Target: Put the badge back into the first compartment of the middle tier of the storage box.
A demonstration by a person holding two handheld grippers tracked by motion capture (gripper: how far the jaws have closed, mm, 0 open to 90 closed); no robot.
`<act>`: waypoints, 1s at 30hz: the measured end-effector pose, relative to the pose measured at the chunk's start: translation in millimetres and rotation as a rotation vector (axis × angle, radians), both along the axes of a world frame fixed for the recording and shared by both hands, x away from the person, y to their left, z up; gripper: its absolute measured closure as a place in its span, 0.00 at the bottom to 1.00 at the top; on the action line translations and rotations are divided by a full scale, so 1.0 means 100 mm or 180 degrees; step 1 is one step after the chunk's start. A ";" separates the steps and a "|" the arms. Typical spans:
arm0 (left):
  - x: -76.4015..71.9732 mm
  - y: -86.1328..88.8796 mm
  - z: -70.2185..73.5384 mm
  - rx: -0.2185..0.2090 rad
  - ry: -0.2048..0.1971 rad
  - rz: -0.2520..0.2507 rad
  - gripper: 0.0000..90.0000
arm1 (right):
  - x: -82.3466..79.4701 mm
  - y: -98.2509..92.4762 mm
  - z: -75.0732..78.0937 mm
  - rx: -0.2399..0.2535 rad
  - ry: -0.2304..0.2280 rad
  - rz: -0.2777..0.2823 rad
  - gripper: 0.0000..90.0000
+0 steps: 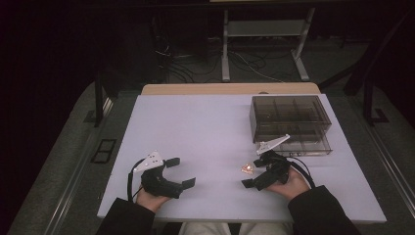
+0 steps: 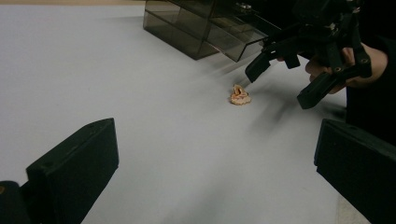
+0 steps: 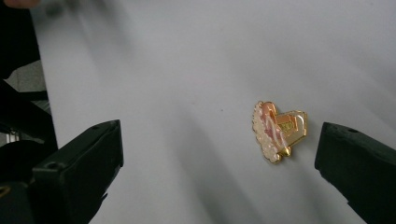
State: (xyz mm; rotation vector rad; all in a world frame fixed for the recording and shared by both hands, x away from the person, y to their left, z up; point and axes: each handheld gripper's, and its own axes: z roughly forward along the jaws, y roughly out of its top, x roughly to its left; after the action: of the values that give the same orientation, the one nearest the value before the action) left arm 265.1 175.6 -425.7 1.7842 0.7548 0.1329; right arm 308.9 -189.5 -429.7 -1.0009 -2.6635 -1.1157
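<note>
Spread wide, the right gripper (image 3: 219, 172) frames a small gold-and-pink enamel pin (image 3: 279, 130) flat on the white counter (image 3: 187, 70); it should centre, descend, then close gently. Left gripper (image 1: 178, 172) rests, jaws apart.

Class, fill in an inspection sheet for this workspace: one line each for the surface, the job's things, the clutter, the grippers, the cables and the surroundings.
Surface: white table, bare across most of its top; wooden edge at the far side.
Job's things: small gold and pink brooch lying flat on the table, close to the right gripper, untouched; dark see-through box with compartments at the far right.
Clutter: nothing seen.
Grippers: left gripper open, held just above the table, holding nothing; right gripper open, jaws either side of the brooch in the right gripper view.
Cables: one black cable trails from each gripper; loose cables on the floor beyond the table.
Surroundings: dark room, grey floor, metal frame legs behind the table.
</note>
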 end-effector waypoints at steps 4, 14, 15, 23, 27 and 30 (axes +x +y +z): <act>0.00 0.00 0.00 -0.0009 0.0011 -0.0004 0.00 | 0.01 0.01 -0.03 -0.0076 -0.0020 -0.0062 0.14; 0.00 -0.01 -0.01 -0.0008 0.0021 -0.0015 0.00 | 0.04 0.06 -0.08 -0.0200 -0.0052 -0.0155 0.18; 0.00 -0.01 -0.01 -0.0009 0.0021 -0.0019 0.00 | 0.04 0.06 -0.09 -0.0192 -0.0048 -0.0160 0.23; 0.01 -0.01 -0.01 -0.0012 0.0028 -0.0035 0.00 | 0.07 0.10 -0.10 -0.0258 -0.0113 -0.0293 0.35; 0.00 -0.02 -0.01 -0.0013 0.0028 -0.0042 0.00 | 0.07 0.13 -0.10 -0.0355 -0.0202 -0.0355 0.46; 0.00 -0.02 -0.01 -0.0013 0.0027 -0.0047 0.00 | 0.06 0.16 -0.09 -0.0462 -0.0284 -0.0420 0.54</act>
State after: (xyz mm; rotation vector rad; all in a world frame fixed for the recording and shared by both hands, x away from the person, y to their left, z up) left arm 265.4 173.6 -426.5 1.7873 0.7474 0.1140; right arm 314.7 -173.2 -438.7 -1.1947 -2.8204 -1.0246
